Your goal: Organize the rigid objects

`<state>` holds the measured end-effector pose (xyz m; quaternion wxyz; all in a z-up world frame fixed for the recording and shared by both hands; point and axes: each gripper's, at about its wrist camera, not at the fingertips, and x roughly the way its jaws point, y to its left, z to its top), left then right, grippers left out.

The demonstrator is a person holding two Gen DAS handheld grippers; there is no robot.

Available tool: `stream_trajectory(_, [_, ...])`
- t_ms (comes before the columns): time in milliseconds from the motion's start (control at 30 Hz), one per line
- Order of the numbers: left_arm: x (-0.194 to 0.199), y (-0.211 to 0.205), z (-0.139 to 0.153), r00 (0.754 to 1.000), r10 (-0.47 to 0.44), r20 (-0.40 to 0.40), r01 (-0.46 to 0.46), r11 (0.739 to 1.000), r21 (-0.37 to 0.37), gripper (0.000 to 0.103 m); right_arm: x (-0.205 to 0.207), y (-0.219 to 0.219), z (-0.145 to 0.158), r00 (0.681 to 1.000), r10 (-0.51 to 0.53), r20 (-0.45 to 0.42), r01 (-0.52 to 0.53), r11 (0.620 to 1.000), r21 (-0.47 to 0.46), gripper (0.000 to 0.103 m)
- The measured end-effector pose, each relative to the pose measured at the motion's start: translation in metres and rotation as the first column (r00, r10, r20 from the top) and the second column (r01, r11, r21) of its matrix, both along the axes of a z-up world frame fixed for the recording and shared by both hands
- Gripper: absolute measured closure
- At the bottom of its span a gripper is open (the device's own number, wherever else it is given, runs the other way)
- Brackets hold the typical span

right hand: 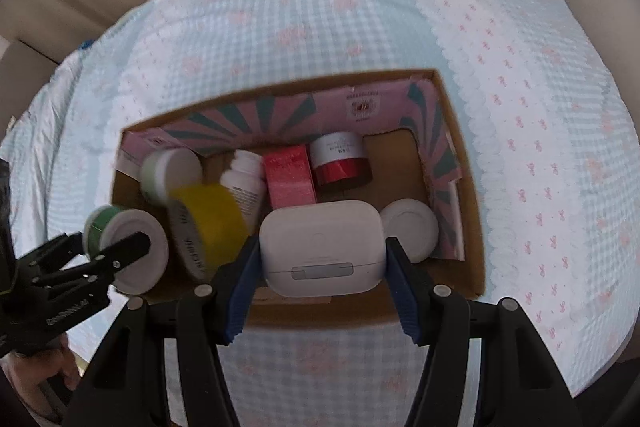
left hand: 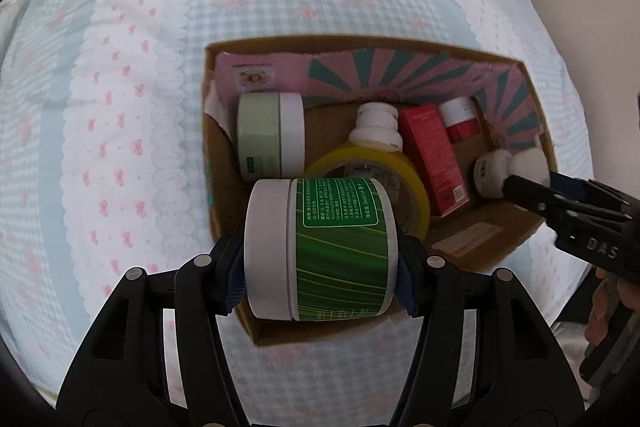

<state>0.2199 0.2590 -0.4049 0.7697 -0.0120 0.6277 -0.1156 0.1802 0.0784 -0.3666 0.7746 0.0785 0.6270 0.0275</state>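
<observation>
Two hand-held grippers loaded, both over cardboard box (left hand: 224, 195) on bed (left hand: 120, 107).

Left hand-held gripper (left hand: 322, 269): clamped on green-label jar (left hand: 332, 247), jar on its side, white lid toward left, held above near-left corner of box. Not yet set down.

Right hand-held gripper (right hand: 322, 291): pads (right hand: 240, 287) against both sides of white case (right hand: 324, 247), so clamped on it, held above near wall of box, beside white round jar (right hand: 410, 229). Not yet released either.

Already in box: pale green jar (left hand: 268, 137) on its side at far left, yellow tape roll (left hand: 372, 163), white bottle (left hand: 376, 127) behind it, red carton (left hand: 434, 159), red-and-white jar (left hand: 460, 119) near far right corner, white round jar at right.

Progress, judged: mostly done. Six items in, two in hand, nothing loose visible on bed cover. Left: drop jar and case into free floor space, near side of box looks open.

Pose: both grippers pointing forward and down into box from near side, left one at left end, right one at right-centre, well apart. Person's fingers (left hand: 608, 303) visible at right-hand tool handle.
</observation>
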Motion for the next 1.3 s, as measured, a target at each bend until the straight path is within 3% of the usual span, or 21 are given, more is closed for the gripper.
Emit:
stream_trajectory(167, [-0.002,-0.008,-0.009,1.000,-0.006,-0.013,0.007,0.999,0.041,0.048,0.003,-0.003,-0.029,0.999,0.001,-0.040,0.000,1.000,0.022,0.047])
stream_trajectory(233, [-0.003,-0.011,-0.007,1.000,-0.002,-0.014,0.002,0.998,0.056,0.034,0.003,-0.004,-0.033,0.999,0.009,-0.033,-0.008,0.999,0.032,0.046])
stream_trajectory(267, [-0.005,-0.013,-0.003,1.000,0.002,-0.003,-0.001,0.998,0.058,0.008,0.003,-0.005,-0.036,0.999,0.018,-0.041,-0.016,0.999,0.046,0.046])
stream_trajectory(300, [-0.005,-0.015,0.000,1.000,-0.003,-0.002,0.003,1.000,0.022,0.000,0.003,-0.006,-0.036,0.999,0.020,-0.040,-0.018,0.999,0.049,0.043])
stream_trajectory(367, [-0.007,-0.022,0.008,1.000,0.004,0.017,-0.005,0.999,0.043,0.000,0.000,-0.010,-0.029,1.000,0.023,-0.009,-0.023,0.999,0.042,0.007])
stream_trajectory(433, [-0.009,-0.030,0.011,0.999,-0.018,0.028,0.016,0.997,0.081,0.000,-0.003,-0.015,-0.019,0.999,0.026,0.024,-0.027,0.999,0.035,0.001])
stream_trajectory(567, [-0.012,-0.036,0.012,1.000,-0.006,0.021,0.003,0.994,0.106,0.000,-0.008,-0.025,-0.005,0.998,0.037,0.043,-0.037,0.999,-0.005,0.001])
stream_trajectory(767, [-0.021,-0.038,0.026,0.998,0.050,0.039,-0.054,0.992,0.113,0.000,-0.009,-0.035,0.008,0.996,0.077,0.050,-0.079,0.997,0.020,0.001])
stream_trajectory(967, [-0.028,-0.047,0.059,0.993,0.082,0.086,-0.091,0.989,0.116,0.000,-0.009,-0.042,0.033,0.993,0.095,0.073,-0.098,0.995,0.036,0.001])
stream_trajectory(1133, [-0.037,-0.061,0.126,0.979,0.116,0.168,-0.132,0.987,0.090,0.000,-0.018,-0.055,0.079,0.989,0.109,0.100,-0.114,0.992,0.051,0.001])
stream_trajectory(1300, [-0.052,-0.079,0.205,0.950,0.120,0.288,-0.151,0.985,0.088,0.000,-0.030,-0.078,0.156,0.978,0.102,0.180,-0.111,0.993,0.044,0.001])
